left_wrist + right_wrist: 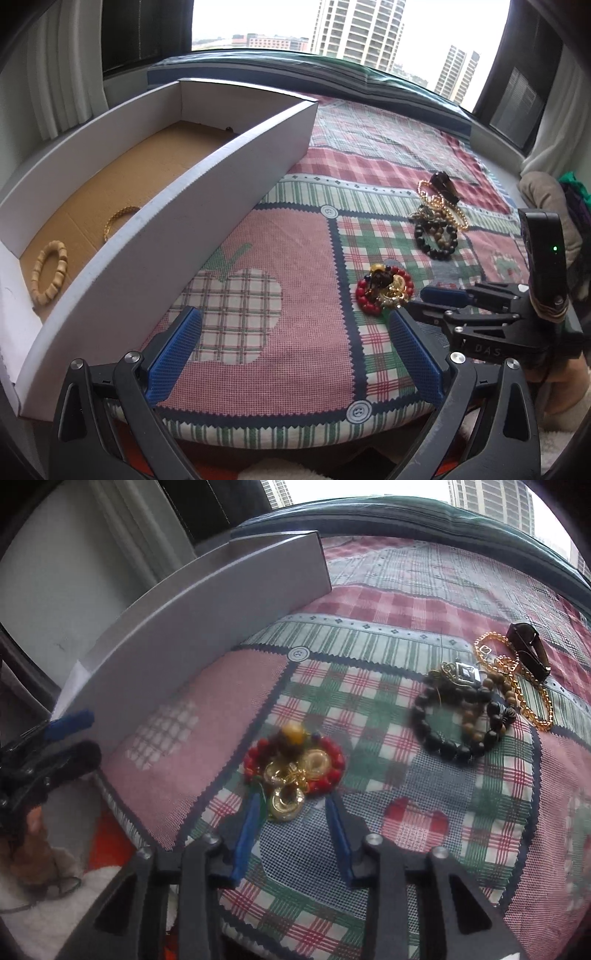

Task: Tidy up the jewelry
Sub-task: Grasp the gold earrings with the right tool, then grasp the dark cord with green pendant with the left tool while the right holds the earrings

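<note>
A white cardboard box [207,184] with a brown floor lies on the left of a patchwork cloth. In it are a pale wooden bead bracelet [50,273] and a gold chain bracelet [118,218]. A red bead bracelet with gold rings [384,290] [295,771] lies on the cloth. Farther back is a pile with a black bead bracelet [436,240] [458,723], gold chains [517,679] and a dark bangle [528,650]. My left gripper [291,350] is open and empty above the cloth. My right gripper [291,808] [413,299] is open, its fingertips just short of the red bracelet.
The patchwork cloth [295,229] covers a window seat; its front edge runs along the bottom. A window [332,33] with curtains is behind. The box wall [207,627] stands left of the right gripper. Bundled fabric [546,206] lies at the far right.
</note>
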`<state>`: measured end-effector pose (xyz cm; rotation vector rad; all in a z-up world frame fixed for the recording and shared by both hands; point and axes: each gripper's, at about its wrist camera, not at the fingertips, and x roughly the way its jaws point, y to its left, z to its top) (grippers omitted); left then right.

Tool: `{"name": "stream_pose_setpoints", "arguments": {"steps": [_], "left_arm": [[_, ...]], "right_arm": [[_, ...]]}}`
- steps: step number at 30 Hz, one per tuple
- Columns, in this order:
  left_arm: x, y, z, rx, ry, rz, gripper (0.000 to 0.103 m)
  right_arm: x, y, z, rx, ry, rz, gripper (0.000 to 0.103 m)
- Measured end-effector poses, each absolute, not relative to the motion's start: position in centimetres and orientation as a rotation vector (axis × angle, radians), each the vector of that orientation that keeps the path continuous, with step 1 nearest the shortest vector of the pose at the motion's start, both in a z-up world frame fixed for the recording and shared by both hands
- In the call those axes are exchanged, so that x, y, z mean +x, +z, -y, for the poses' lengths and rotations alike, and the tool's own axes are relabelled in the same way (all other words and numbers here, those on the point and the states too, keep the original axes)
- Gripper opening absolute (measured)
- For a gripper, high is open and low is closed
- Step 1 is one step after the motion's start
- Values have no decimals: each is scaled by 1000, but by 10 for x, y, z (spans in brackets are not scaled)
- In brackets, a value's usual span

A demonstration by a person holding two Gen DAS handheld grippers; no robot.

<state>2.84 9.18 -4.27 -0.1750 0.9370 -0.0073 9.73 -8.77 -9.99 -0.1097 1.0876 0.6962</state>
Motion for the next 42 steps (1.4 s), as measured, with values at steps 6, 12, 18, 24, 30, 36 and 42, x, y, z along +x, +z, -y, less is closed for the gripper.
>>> {"name": "stream_pose_setpoints", "arguments": {"steps": [6, 12, 18, 24, 30, 36, 42], "left_arm": [[30, -51, -88, -177, -31, -963, 101], [32, -55, -81, -157, -51, -980, 101], [36, -60, -78, -153, -70, -997, 101], [53, -68, -57, -136, -184, -1025, 98], [90, -84, -17, -45, -248, -1078, 81], [122, -107, 22, 131, -200, -1104, 47], [129, -112, 25, 156, -173, -1101, 17]], "right_arm": [[97, -113, 75, -189, 648, -1112, 37], [93, -116, 66, -237, 683, -1105, 24], [85, -104, 90, -221, 674, -1100, 24], [78, -99, 128, -227, 594, -1091, 24], [80, -100, 157, -198, 500, -1084, 25], [80, -100, 167, -154, 489, -1082, 25], [82, -101, 172, -120, 483, -1085, 25]]}}
